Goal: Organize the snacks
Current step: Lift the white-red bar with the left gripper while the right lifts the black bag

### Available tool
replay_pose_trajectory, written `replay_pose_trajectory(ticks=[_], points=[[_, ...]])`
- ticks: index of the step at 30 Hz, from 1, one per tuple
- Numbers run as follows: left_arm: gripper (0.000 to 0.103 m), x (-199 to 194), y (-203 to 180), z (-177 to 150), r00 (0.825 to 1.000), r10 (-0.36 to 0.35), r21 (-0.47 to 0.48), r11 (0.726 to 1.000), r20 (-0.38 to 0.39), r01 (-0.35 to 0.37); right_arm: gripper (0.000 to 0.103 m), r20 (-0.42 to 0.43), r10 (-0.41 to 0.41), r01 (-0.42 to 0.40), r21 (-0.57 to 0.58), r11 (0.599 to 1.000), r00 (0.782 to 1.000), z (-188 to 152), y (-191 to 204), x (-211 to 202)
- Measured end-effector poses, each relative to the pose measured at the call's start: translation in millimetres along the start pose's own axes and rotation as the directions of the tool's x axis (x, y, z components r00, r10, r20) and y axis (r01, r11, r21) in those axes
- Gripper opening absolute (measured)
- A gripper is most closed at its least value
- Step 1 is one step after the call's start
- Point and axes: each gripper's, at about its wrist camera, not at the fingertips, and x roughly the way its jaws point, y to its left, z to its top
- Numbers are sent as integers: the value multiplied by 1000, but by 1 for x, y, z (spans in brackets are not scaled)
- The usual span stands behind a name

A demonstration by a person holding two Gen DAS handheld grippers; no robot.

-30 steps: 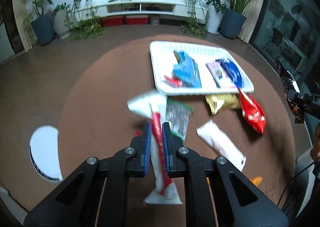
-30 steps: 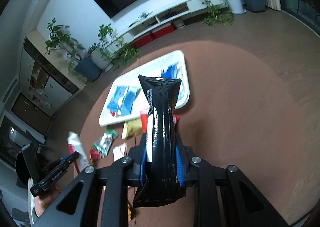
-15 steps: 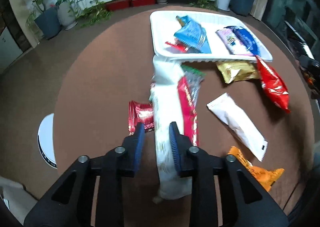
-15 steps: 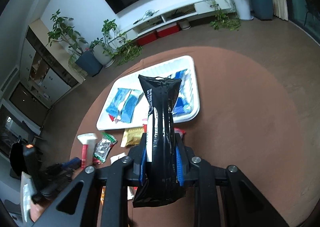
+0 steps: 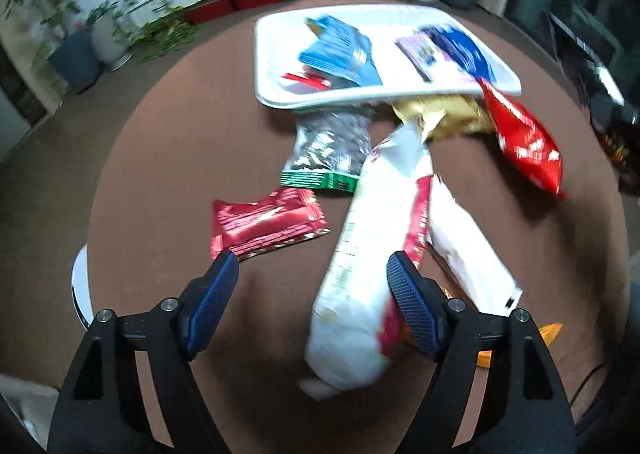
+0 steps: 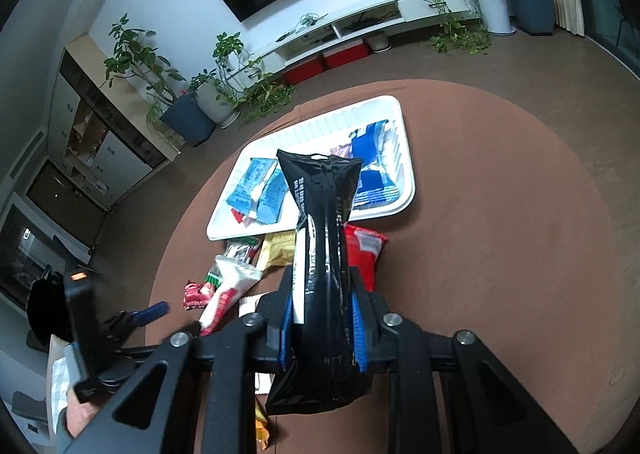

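My left gripper point(image 5: 312, 274) is open wide. A long white and red snack pack point(image 5: 372, 254) lies blurred between its fingers, leaning on the right one, over the brown round table point(image 5: 160, 173). My right gripper point(image 6: 322, 322) is shut on a black snack pack point(image 6: 324, 254), held upright above the table, short of the white tray point(image 6: 396, 125). The tray point(image 5: 268, 53) holds blue packs point(image 5: 340, 53) and a purple and dark blue pack point(image 5: 448, 49). The white and red pack also shows in the right wrist view point(image 6: 228, 290).
Loose on the table lie a small red pack point(image 5: 264, 225), a black and green pack point(image 5: 328, 149), a gold pack point(image 5: 440, 113), a red bag point(image 5: 524, 141), a white pack point(image 5: 468, 250) and an orange pack point(image 5: 548, 334). Plants and a TV stand line the far wall.
My left gripper has opened wide and let go of the white and red pack, which now drops loose between the fingers. My right gripper still holds the black pack, a little nearer the tray.
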Motion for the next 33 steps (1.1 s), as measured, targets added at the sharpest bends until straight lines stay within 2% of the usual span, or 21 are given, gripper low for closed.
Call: replay_pose_trajectory(ticks=[3,4,6,8,11,14,16,18,19,20,22,25,27,33], points=[[52,5,-13,3,1000,-1,87,996,-16,3,26,-13,3,-3,-1,1000,1000,-4,0,3],[51,6,-20,5,1000,-2,119,993,-17,4,26,-18,5,-5,0,1000,1000,-5,0,5],[51,10,-30,6,999,-7,175,984,-46,15,26,-24,14,-14,4,1000,1000,-7,0,7],[53,16,-35,9,998,-35,193,980,-61,46,26,-29,18,-18,4,1000,999,-9,1,9],[56,18,-45,10,995,-20,246,968,-93,42,26,-34,31,-31,2,1000,999,-13,5,9],[58,18,-45,9,995,-26,250,967,-96,50,26,-36,37,-37,4,999,999,-16,3,10],[47,19,-43,8,995,-57,238,968,-87,77,26,-32,41,-41,12,999,999,-18,2,9],[27,17,-47,5,997,-57,264,962,-60,71,26,-32,45,-45,16,999,998,-20,0,9],[21,14,-51,2,998,-47,283,957,-45,58,26,-33,48,-47,19,999,998,-21,-1,10],[9,14,-54,0,998,-42,289,956,-37,51,26,-35,51,-50,22,998,998,-22,-2,10],[8,13,-53,-4,999,-47,264,963,-14,49,26,-30,59,-58,25,998,998,-24,-3,10],[8,13,-36,-5,991,-131,137,982,-6,131,26,-23,66,-65,30,997,998,-24,-7,8],[8,11,-27,-9,989,-149,89,985,2,148,26,-19,68,-67,39,997,997,-25,-11,8],[8,-2,-3,-15,969,-245,-46,968,42,247,26,-3,79,-79,52,996,997,-26,-15,5]])
